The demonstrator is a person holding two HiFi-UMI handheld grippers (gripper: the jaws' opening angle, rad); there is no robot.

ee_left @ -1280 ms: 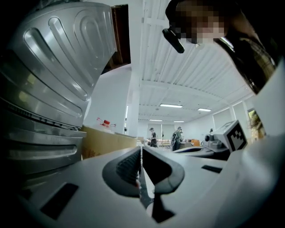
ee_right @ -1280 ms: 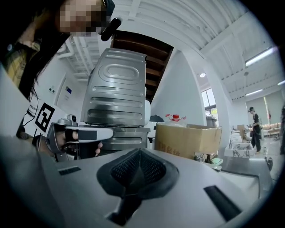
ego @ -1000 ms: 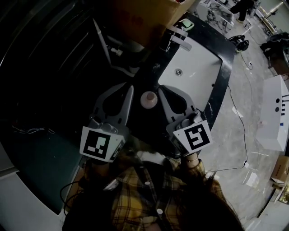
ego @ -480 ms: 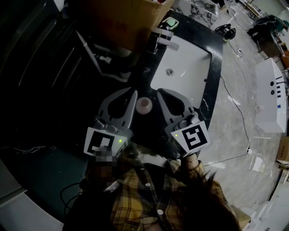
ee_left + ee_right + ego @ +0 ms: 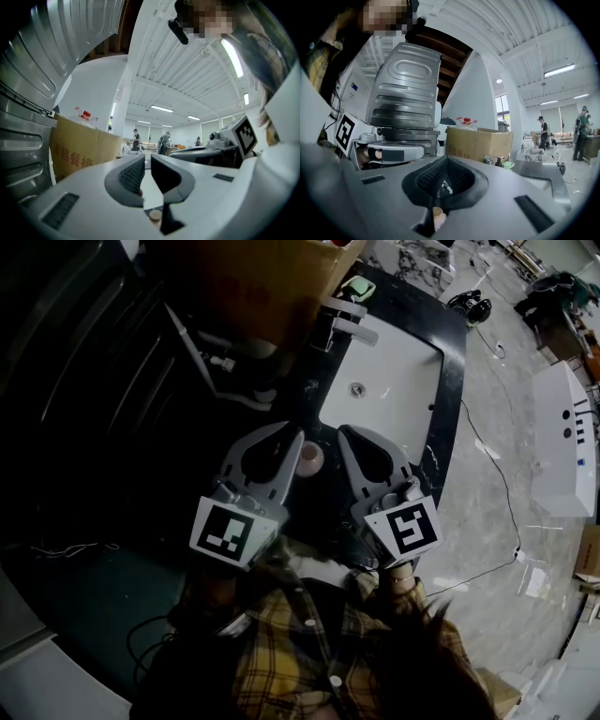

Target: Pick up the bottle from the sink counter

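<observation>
The bottle (image 5: 311,457) shows from above as a small round pinkish top on the black sink counter (image 5: 442,427), left of the white basin. It stands between my two grippers. My left gripper (image 5: 296,439) is shut, and its tip lies close against the bottle's left side. My right gripper (image 5: 345,435) is also shut, a short way to the bottle's right and apart from it. In the left gripper view the bottle (image 5: 155,216) peeks out below the shut left gripper (image 5: 147,161). In the right gripper view the bottle (image 5: 437,216) sits under the shut right gripper (image 5: 446,161).
A white sink basin (image 5: 386,390) with a metal faucet (image 5: 345,322) lies beyond the bottle. A cardboard box (image 5: 267,287) and a green dish (image 5: 357,286) stand at the counter's back. A white cabinet (image 5: 562,446) and cables are on the floor to the right.
My left gripper has shifted right, closing in on the bottle's left side. The right gripper has hardly moved. The bottle stands where it was.
</observation>
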